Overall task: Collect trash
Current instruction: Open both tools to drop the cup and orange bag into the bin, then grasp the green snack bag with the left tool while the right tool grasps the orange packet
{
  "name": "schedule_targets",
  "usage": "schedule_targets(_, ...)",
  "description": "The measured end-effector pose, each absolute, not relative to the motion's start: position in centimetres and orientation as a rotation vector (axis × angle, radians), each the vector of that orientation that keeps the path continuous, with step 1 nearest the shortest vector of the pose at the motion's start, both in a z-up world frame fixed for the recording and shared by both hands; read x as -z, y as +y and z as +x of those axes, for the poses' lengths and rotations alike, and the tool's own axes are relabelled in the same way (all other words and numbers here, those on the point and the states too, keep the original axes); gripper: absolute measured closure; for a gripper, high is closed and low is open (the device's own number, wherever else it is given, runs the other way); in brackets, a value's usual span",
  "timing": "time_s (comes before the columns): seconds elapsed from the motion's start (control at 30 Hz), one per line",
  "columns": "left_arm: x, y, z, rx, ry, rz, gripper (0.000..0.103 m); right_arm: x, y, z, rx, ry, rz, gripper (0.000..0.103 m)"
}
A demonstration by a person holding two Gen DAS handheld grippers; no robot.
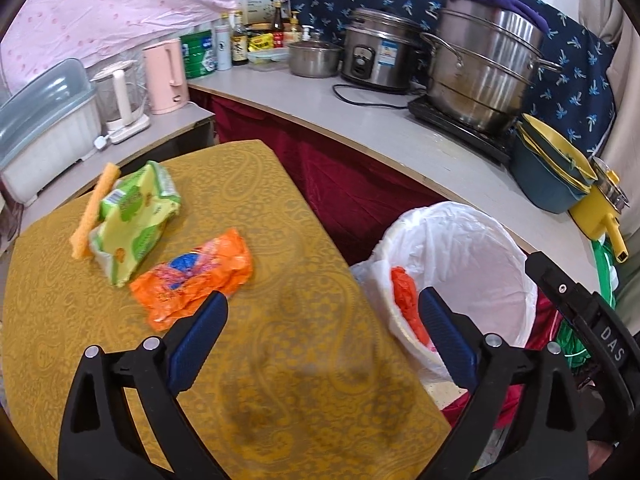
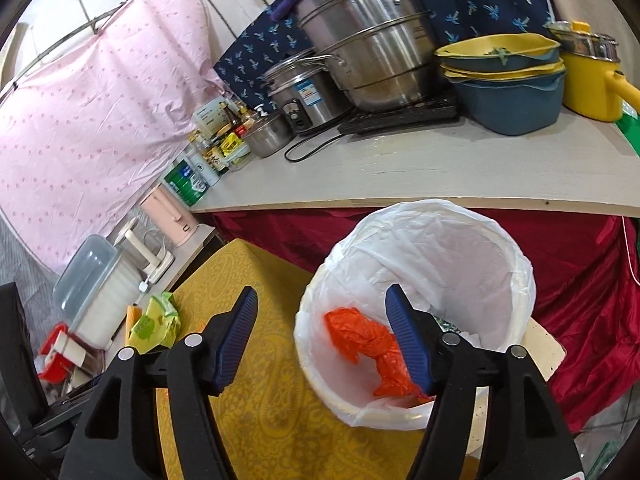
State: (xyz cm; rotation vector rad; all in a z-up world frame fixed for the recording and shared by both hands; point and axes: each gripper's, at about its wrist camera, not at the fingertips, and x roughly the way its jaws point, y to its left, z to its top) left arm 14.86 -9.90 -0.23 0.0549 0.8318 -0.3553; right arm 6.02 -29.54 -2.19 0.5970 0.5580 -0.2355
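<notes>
On the yellow patterned tablecloth [image 1: 280, 360] lie an orange wrapper [image 1: 192, 276], a green-yellow wrapper [image 1: 132, 216] and an orange sponge strip [image 1: 94, 210]. My left gripper [image 1: 322, 328] hovers open over the cloth, its left pad just right of the orange wrapper, nothing between the jaws. To the right stands a bin lined with a white bag [image 1: 460, 276] [image 2: 424, 280]. A crumpled orange bag [image 2: 368, 344] lies inside it. My right gripper [image 2: 320, 332] is open above the bin's near rim, holding nothing. The green-yellow wrapper [image 2: 156, 320] also shows at the left in the right wrist view.
A grey counter [image 1: 360, 120] [image 2: 400, 172] behind carries a steel steamer pot [image 1: 484, 64], a rice cooker [image 1: 376, 56], bottles, a pink kettle [image 1: 164, 76] and stacked blue-yellow basins [image 2: 504, 80]. A dark red cloth [image 2: 580, 264] hangs below it. A plastic box [image 1: 44, 128] stands at the left.
</notes>
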Motion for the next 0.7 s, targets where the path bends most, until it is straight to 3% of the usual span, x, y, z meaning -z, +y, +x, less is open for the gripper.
schedule_targets(0.53, 0.8, 0.0, 14.7, 0.159, 0.832, 0.014, 0.01, 1.1, -19.5, 8.6, 0.196, 0.684, 0.382, 0.02)
schedule_targets(0.7, 1.5, 3.8, 15.1, 0.09, 0.843, -0.002, 0.01, 1.5, -16.4, 9.4, 0.182, 0.722, 0.331, 0.02)
